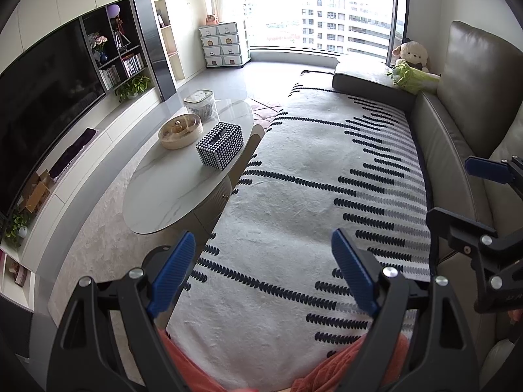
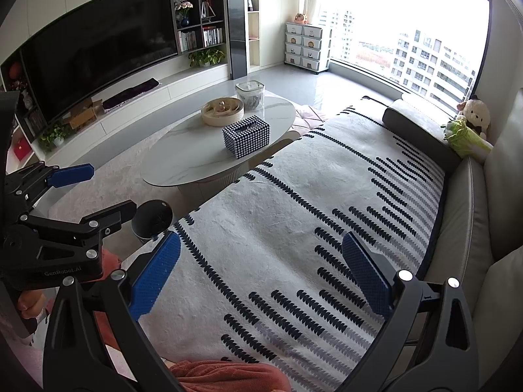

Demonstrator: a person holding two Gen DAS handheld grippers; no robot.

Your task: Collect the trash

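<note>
My left gripper (image 1: 263, 238) is open, its blue pads wide apart above a white blanket with dark dashes (image 1: 310, 170), and nothing sits between them. My right gripper (image 2: 261, 238) is open and empty over the same blanket (image 2: 294, 215). Each appears in the other's view: the right gripper (image 1: 449, 187) at the right edge, the left gripper (image 2: 112, 186) at the left edge. A round black bin (image 2: 152, 217) stands on the floor between the sofa and the oval table; in the left wrist view the bin (image 1: 153, 254) is mostly hidden behind a finger. No loose trash shows.
The oval marble table (image 2: 196, 163) carries a beaded tissue box (image 2: 246, 140), a round wooden tray (image 2: 222, 111) and a clear lidded container (image 2: 250, 94). A grey sofa (image 1: 457, 163) with plush toys (image 1: 412, 65) runs along the right. Orange-clad legs (image 2: 228, 375) lie at the bottom edge.
</note>
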